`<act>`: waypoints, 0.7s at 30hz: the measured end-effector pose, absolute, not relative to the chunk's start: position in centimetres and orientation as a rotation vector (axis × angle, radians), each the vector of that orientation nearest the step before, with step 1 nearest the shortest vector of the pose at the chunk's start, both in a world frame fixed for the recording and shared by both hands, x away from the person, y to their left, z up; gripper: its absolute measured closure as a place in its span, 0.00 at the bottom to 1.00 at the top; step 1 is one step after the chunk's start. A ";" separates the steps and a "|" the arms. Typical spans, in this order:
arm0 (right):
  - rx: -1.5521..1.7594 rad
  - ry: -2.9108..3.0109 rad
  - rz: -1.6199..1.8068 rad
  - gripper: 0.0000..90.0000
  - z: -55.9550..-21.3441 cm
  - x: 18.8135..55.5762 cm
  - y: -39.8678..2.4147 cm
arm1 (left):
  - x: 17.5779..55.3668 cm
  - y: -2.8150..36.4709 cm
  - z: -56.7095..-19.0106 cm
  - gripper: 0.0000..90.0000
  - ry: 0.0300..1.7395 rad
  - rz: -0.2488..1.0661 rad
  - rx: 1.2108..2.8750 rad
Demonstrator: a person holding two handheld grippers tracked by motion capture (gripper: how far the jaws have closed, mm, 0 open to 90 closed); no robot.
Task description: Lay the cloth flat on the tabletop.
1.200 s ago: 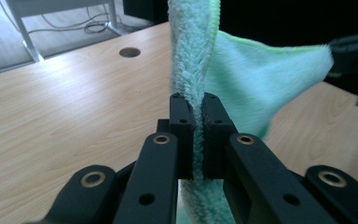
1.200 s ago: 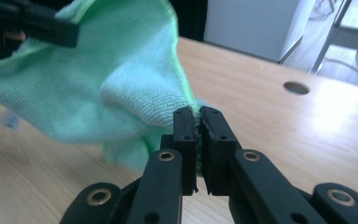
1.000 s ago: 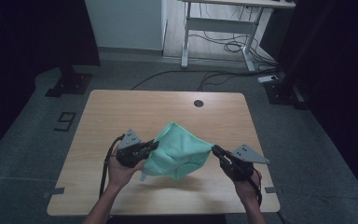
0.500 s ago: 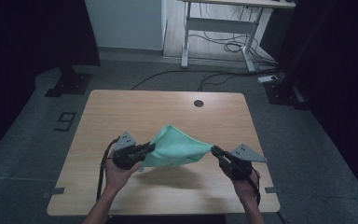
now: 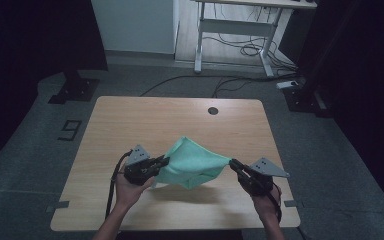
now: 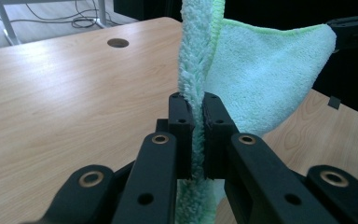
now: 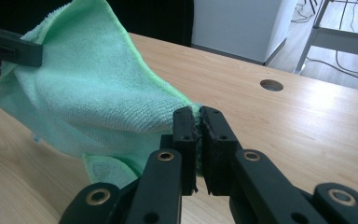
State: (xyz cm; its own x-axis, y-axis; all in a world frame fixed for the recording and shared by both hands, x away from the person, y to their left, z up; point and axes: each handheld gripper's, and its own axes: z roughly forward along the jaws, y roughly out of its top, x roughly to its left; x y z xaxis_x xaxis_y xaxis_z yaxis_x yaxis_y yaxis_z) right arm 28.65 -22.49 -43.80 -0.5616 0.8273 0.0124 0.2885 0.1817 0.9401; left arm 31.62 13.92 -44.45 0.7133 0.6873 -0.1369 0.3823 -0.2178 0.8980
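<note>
a "9" stands marked on the grey floor left of the table.

Fluffy microfibre cloth; matt wooden table.

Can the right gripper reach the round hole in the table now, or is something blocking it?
Probably not yet. The right gripper is shut on the green cloth, which the left gripper also clamps. The path to the round hole itself looks free.

Green cloth runs off the top & bottom edge in left gripper view; its pinched bit is hidden btw the jaws.
</note>
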 end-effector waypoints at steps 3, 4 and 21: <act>1.040 1.947 1.388 0.94 -43.9 28.4 -22.5 | 31.2 14.0 -44.6 0.94 0.832 0.343 1.831; 1.037 1.946 1.387 0.94 -43.9 28.3 -22.6 | 31.1 14.0 -44.5 0.94 0.826 0.343 1.830; 1.166 1.985 1.235 0.54 -44.4 41.2 -19.8 | 40.2 14.4 -46.5 0.58 1.078 0.412 1.833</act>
